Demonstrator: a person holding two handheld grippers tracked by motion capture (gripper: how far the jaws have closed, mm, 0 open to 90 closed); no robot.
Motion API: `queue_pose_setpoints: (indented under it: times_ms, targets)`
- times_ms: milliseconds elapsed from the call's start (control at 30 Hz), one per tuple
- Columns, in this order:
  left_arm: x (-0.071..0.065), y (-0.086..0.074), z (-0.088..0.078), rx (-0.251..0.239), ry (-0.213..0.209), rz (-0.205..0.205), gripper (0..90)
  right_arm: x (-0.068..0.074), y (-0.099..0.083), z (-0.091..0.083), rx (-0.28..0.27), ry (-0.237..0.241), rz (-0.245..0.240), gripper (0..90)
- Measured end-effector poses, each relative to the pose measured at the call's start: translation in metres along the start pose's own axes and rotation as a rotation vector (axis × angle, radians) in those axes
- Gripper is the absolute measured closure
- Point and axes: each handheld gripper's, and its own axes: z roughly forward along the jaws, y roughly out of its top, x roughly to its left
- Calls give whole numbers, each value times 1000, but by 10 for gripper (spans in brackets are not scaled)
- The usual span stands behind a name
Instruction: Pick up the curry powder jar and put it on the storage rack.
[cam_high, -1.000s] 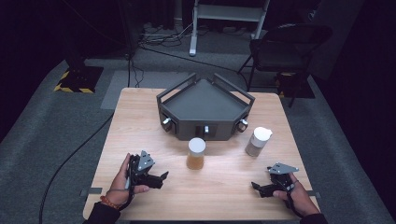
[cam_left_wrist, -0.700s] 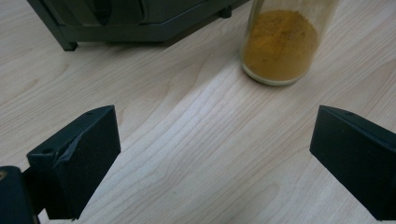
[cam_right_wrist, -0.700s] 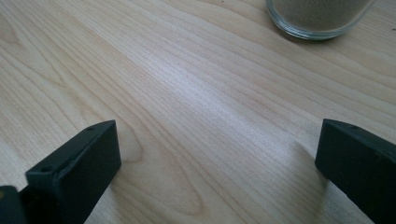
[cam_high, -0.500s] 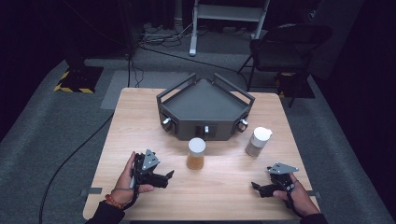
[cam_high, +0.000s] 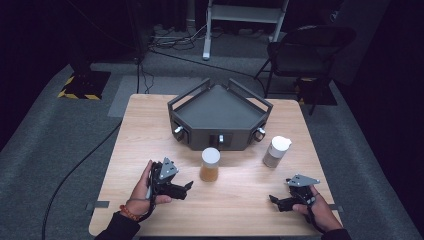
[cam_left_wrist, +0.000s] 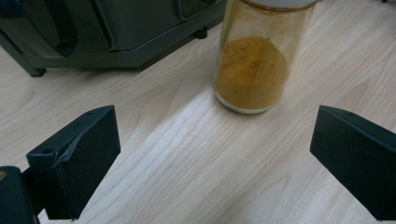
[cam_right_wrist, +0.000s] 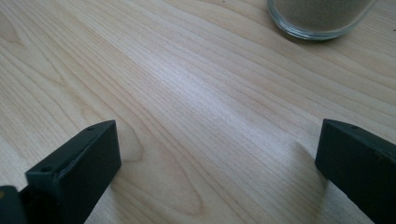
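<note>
You are holding your left hand-held gripper (cam_high: 186, 189) low over the near part of the tabletop (cam_high: 240, 210) with its jaws spread wide and nothing between them, pointing at the jar of orange powder (cam_left_wrist: 254, 63) standing upright just ahead, while your right hand-held gripper (cam_high: 274, 201) is resting near the right front edge, likewise released. Farther back, the jar of pale powder (cam_high: 276, 151) is standing to the right, and the dark angular tray (cam_high: 220, 107) is sitting behind both jars.
</note>
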Motion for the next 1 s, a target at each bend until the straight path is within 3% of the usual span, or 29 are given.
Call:
queue_pose_setpoints:
  times_ms: [567,1000]
  targets:
    - [-12,18,16,-27,-42,19,15,0,0,0,0,2,-1,0]
    - [-5,25,34,-23,-75,-4,17,-2,0,0,0,8,-7,0]
